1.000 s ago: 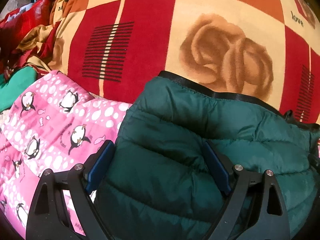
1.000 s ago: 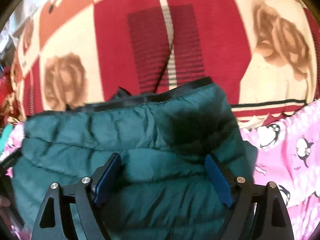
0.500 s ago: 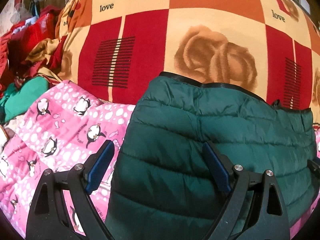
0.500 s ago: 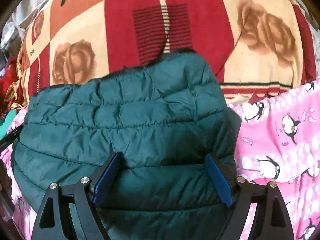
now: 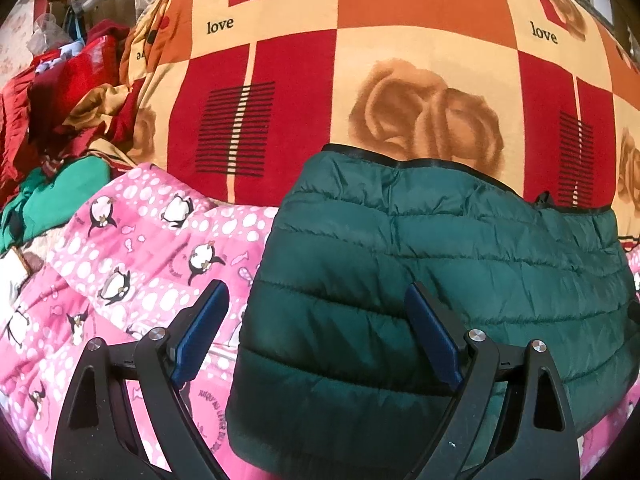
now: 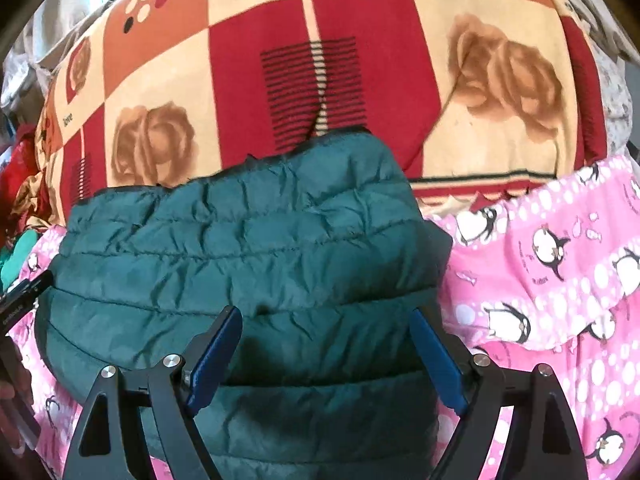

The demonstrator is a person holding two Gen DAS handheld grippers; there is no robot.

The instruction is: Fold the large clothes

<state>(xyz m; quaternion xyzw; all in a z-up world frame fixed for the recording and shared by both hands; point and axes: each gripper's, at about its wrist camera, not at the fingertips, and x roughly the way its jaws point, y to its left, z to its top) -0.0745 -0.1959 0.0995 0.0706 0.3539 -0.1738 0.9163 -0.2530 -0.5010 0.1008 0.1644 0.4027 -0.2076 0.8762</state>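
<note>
A: Left wrist view, item one: green puffer jacket (image 5: 420, 280), folded, lay on pink penguin quilt (image 5: 132, 248).

B: Claws?

A: My left claw (image 5: 316, 340) and right claw (image 6: 324, 356) were both released, empty. Best regrip at the hem corners, evenly.

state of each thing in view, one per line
green jacket: folded, lying on the pink quilt
pink quilt: spread out, rumpled
rose blanket: spread flat behind the jacket
clothes pile: heaped, unfolded
left gripper: open, empty
right gripper: open, empty
</note>
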